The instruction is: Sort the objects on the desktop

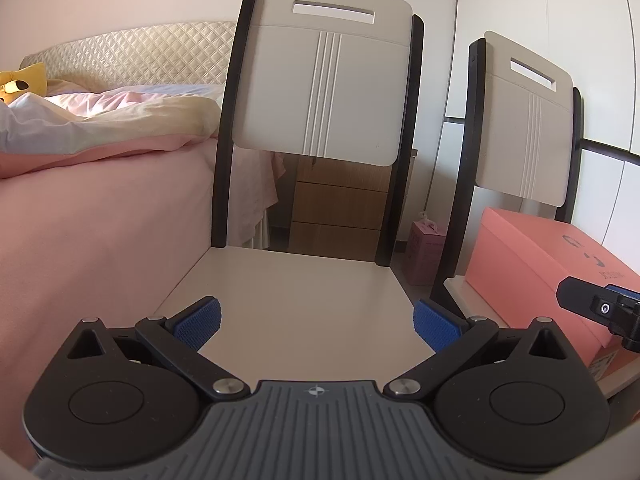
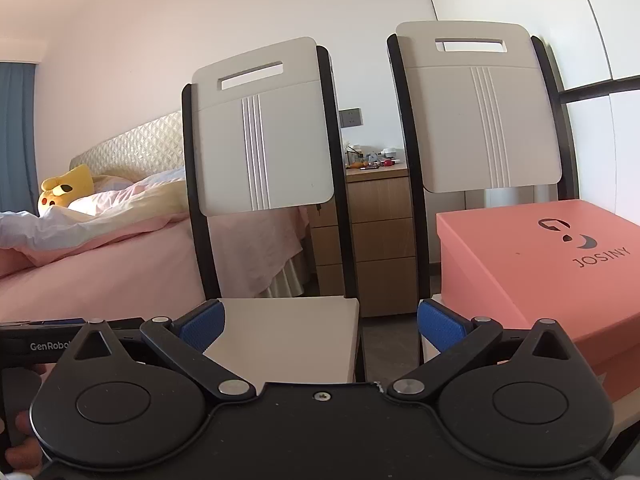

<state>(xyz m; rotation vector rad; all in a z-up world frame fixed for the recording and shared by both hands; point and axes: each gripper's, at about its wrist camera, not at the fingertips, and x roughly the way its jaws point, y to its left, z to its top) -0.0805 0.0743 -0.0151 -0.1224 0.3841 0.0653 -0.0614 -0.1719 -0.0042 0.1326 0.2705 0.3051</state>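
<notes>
Left tool (image 1: 316, 322) and right tool (image 2: 320, 326) held level, fingers apart, seemingly facing chairs.

Soft daylight, brightest on the bedding (image 1: 100, 108) at left; sharp focus, strong fisheye bending and dark corners at the edges.
</notes>
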